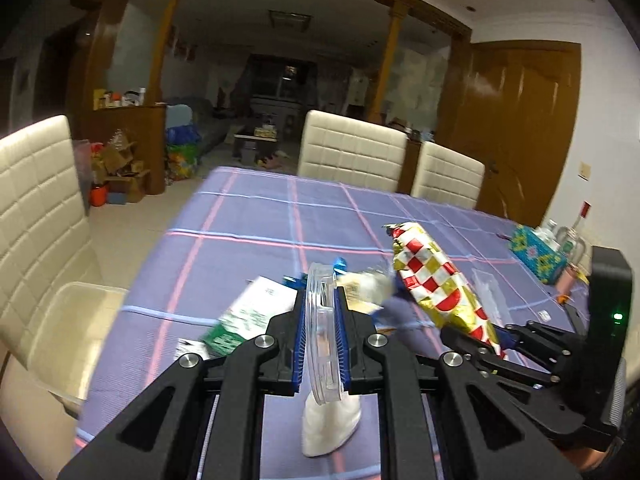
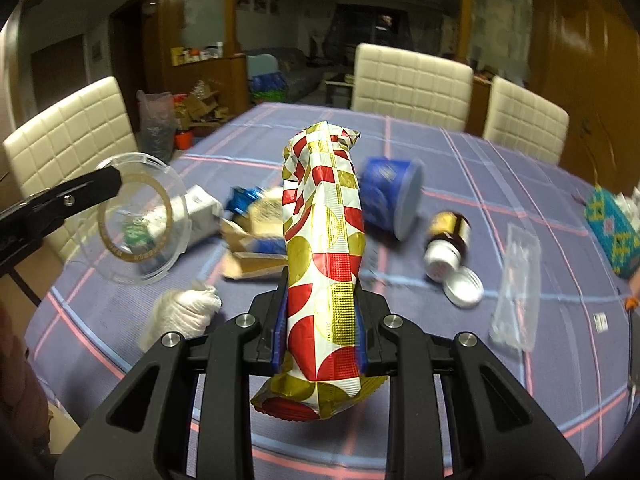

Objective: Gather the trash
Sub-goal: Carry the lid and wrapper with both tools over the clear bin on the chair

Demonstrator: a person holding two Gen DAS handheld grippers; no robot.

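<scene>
Red, white and gold checks on the snack bag (image 2: 322, 264); purple cloth with pink and blue lines on the table (image 2: 500, 184); blue tub (image 2: 390, 196); cream quilted chairs (image 1: 352, 152).

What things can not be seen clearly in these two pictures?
- Trash bin: in neither view.
- Blue tub: right wrist view, motion blur smears its label.
- Brown bottle: label too small to read.
- Litter behind the snack bag: hidden by the bag, right wrist view.
- Clear lid: left wrist view, edge-on, print unreadable.
</scene>
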